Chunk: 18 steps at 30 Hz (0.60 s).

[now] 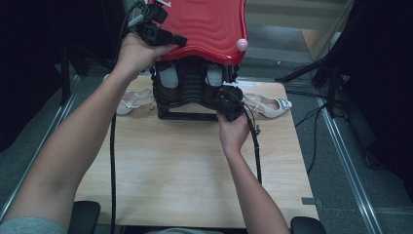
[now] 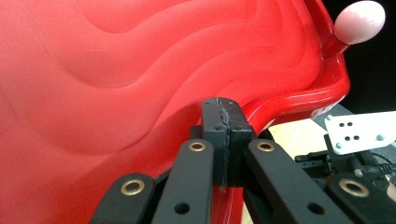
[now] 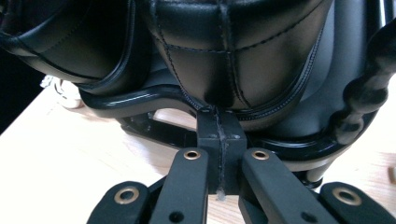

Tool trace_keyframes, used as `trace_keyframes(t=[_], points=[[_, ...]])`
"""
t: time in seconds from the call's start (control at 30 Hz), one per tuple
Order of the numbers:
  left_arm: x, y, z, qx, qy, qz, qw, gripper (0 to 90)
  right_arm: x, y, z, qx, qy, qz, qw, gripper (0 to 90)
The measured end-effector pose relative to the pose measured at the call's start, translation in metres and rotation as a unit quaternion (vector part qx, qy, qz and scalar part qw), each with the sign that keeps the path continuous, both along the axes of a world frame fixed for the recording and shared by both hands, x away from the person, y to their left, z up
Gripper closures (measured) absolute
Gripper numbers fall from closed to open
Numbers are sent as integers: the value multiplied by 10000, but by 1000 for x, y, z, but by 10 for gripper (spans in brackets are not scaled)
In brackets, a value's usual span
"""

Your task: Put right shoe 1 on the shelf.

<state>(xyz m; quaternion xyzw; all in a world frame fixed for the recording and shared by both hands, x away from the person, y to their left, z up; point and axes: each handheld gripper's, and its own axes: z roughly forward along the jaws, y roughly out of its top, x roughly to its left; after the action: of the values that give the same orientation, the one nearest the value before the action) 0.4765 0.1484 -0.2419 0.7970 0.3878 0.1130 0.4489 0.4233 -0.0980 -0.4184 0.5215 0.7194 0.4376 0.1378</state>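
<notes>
Both fingers pressed together, empty: left gripper (image 2: 223,122) propped the red lid (image 1: 207,27) up, right gripper (image 3: 218,122) nudged the black case (image 1: 195,90) below.

Rack (image 1: 187,116) standing at far middle of table (image 1: 185,175), lid (image 1: 204,24) raised above it. One sandal (image 1: 134,100) left of rack, another sandal (image 1: 268,105) right. Left gripper (image 1: 163,36) at lid's left edge; right gripper (image 1: 229,105) at rack's near right.
</notes>
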Motion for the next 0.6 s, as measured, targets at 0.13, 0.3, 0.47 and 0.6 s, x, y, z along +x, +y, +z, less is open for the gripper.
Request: trace_keyframes(t=[0.13,0.3,0.47,0.6], points=[[0,0,0,8,-2,-8,10000,900,5,-2,-1,-132,69,-146,9998,900],[0,1,0,-48,37,44,10000,900,0,-4,-6,-79,27,-7,10000,900],[-1,3,4,-146,126,81,9998,773,-14,-5,-4,-23,-17,274,9996,900],[-7,4,10,-157,30,33,9999,717,-28,-10,-4,64,-8,514,9987,873]])
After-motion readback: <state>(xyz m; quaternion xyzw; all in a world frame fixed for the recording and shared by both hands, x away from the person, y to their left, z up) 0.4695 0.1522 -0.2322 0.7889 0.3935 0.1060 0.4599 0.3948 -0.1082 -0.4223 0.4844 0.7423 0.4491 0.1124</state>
